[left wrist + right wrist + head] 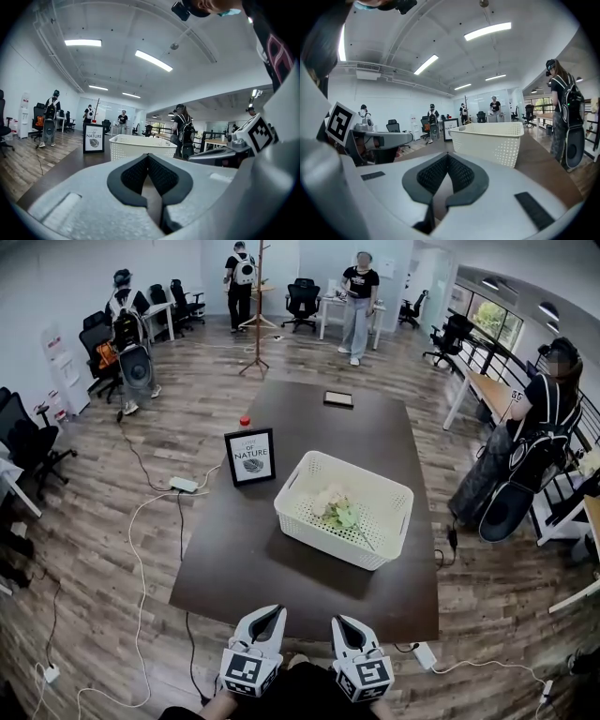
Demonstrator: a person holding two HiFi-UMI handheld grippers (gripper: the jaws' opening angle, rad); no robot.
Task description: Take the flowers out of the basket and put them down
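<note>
A white perforated basket (pixel 384 498) stands on the dark brown table (pixel 281 568), right of its middle. Pale flowers with green leaves (pixel 338 512) lie inside it. Both grippers hover side by side over the table's near edge, short of the basket and pointing toward it. My left gripper (pixel 275 612) is shut with nothing between its pads, and so is my right gripper (pixel 339 621). The left gripper view has the basket (pixel 140 145) ahead beyond the closed tips of the left gripper (pixel 148 156). In the right gripper view the basket (pixel 492 140) stands ahead to the right of the right gripper (pixel 448 155). The basket wall hides the flowers in both gripper views.
A black-framed sign (pixel 250 457) stands left of the basket, with a small red-capped item (pixel 245 421) behind it. A dark flat device (pixel 338 399) lies at the table's far end. A person with a backpack (pixel 534 437) stands at the table's right. Cables and a power strip (pixel 184 485) lie on the floor at left.
</note>
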